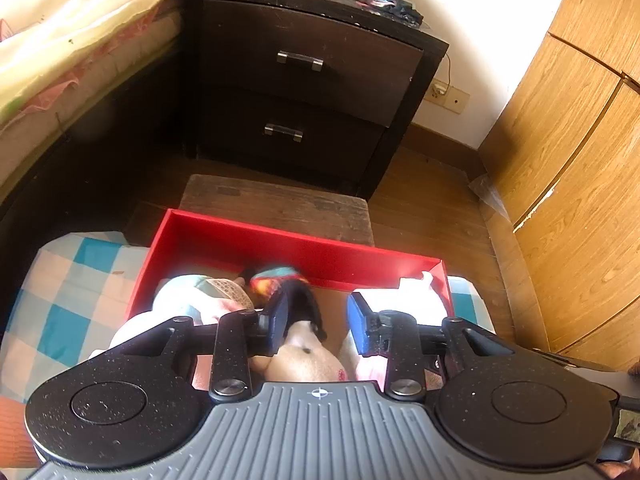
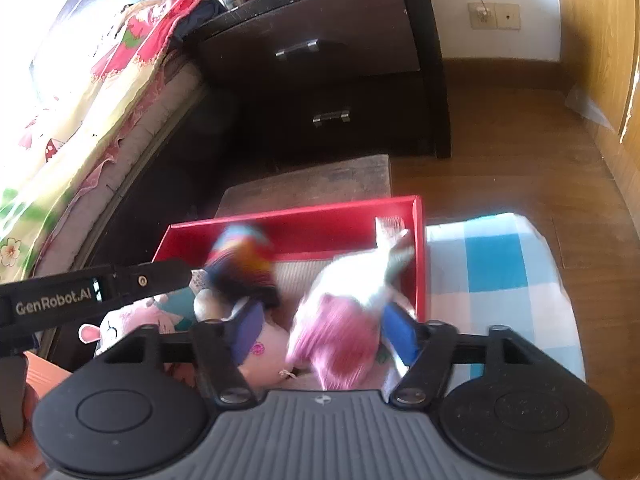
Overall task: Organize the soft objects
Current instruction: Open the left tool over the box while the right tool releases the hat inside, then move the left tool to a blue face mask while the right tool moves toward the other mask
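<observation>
A red box point(image 1: 280, 236) sits on a blue-and-white checked cloth point(image 1: 68, 280) and holds several plush toys. My left gripper point(image 1: 318, 320) is open over the box, with a doll with dark hair and a colourful hat point(image 1: 276, 280) between and just beyond its fingers. A pale plush with a paper tag point(image 1: 200, 296) lies to its left. In the right wrist view the red box point(image 2: 304, 220) shows the same doll point(image 2: 244, 264), blurred. My right gripper point(image 2: 324, 332) is open around a pink-and-white plush point(image 2: 340, 320), also blurred. A pink plush point(image 2: 132, 320) lies at the left.
A worn wooden stool point(image 1: 280, 204) stands behind the box. A dark two-drawer nightstand point(image 1: 304, 92) is beyond it, with a bed point(image 1: 60, 40) to the left and a wooden wardrobe point(image 1: 572, 140) to the right. Wooden floor point(image 2: 500, 152) lies between.
</observation>
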`<state>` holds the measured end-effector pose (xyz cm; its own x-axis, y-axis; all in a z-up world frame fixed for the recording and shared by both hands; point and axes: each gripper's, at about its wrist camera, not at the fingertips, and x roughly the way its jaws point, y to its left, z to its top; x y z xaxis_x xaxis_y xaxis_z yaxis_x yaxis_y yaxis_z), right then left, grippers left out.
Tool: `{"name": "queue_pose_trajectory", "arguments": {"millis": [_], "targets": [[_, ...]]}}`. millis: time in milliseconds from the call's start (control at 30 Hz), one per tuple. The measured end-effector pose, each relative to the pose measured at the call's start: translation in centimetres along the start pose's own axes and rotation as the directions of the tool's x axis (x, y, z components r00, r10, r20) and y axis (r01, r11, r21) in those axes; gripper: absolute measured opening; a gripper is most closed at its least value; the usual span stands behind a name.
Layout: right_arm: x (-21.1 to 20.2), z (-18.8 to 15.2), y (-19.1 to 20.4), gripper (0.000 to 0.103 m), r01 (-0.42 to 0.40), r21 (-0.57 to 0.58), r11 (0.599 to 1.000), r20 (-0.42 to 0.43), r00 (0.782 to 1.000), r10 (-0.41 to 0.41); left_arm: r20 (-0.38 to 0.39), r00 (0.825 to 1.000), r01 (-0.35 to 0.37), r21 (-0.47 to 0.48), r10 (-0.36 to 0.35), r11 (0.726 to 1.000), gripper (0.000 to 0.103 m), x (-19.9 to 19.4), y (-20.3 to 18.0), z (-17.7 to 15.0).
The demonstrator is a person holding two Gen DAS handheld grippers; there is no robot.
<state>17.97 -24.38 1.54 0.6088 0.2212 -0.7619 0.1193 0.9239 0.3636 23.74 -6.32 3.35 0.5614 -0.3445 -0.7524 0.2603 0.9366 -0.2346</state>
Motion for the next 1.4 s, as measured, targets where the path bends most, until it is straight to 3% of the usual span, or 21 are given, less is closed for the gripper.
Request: {"name": "queue_pose_trajectory", "arguments": {"millis": [467,733,900,1200,1400], "targets": [[-4.2,-0.3,0.5,0.046,0.018,-0.007,1.0,0.004,1.0,-0.018,-0.017,0.999,-0.037,0.063,0.038,0.997,0.048,-5.0,-0.5,-2.8],[-7.7,-2.3,1.9,0.046,0.039,-0.076,0.996,-0.01,0.999,-0.04,-0.066,0.995,-0.065,0.075,0.07,0.995,0.051,-8.4,0.9,-8.0],[-9.0,-4.2,2.9,0.046,0.005,-0.1,0.995,-0.038,0.999,-0.009,-0.118,0.987,-0.099,0.08,0.108,0.992,0.051,-9.5,2.7,-11.7],[-9.8,-7.2,4.7,0.046,-0.006,-0.155,0.988,-0.077,0.997,-0.007,-0.211,0.966,-0.139,0.078,0.152,0.987,0.052,-8.6,5.7,-15.6],[-9.9,-8.1,4.6,0.046,-0.028,-0.132,0.991,-0.1,0.995,0.015,-0.276,0.95,-0.149,0.002,0.144,0.989,0.055,-6.3,7.6,-16.5]]}}
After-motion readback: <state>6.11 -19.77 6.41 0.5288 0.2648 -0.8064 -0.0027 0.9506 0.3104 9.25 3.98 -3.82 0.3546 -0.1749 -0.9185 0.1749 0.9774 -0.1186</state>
